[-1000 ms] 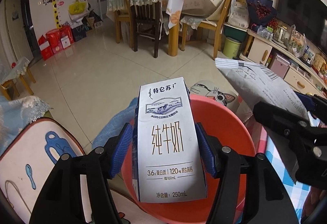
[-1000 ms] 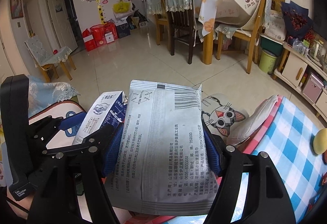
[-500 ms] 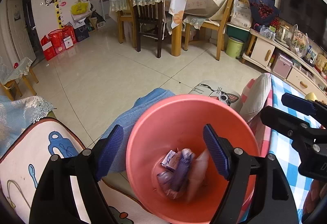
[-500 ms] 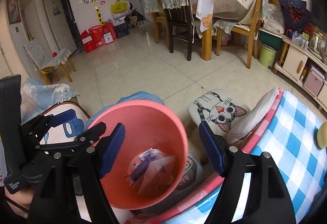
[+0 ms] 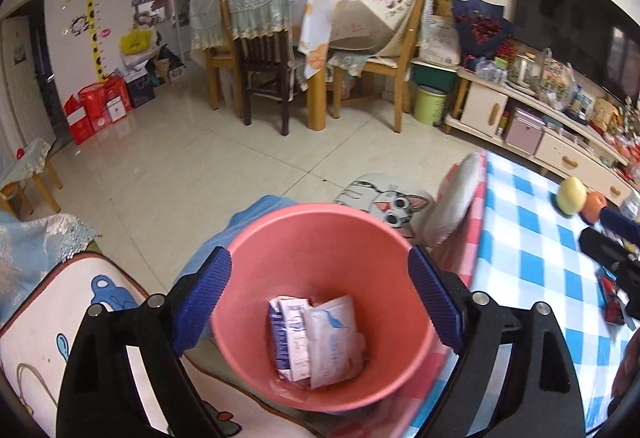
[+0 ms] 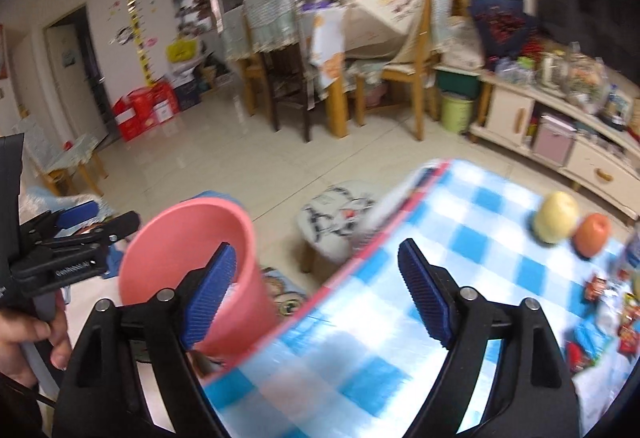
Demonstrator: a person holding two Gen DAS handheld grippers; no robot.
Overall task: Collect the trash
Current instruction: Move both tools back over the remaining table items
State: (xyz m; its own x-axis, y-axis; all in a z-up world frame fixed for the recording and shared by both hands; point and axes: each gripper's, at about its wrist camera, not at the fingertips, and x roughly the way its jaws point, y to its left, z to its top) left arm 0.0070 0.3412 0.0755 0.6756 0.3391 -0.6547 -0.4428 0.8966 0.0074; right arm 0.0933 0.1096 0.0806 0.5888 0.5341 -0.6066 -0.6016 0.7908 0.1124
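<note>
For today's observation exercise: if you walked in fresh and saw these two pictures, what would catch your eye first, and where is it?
The pink bin fills the lower middle of the left view, framed by the open left gripper, with a milk carton and a white pouch lying at its bottom. To the right, the blue checked tablecloth stands out under the open right gripper, with a pear and an orange touching near its far edge.
</note>
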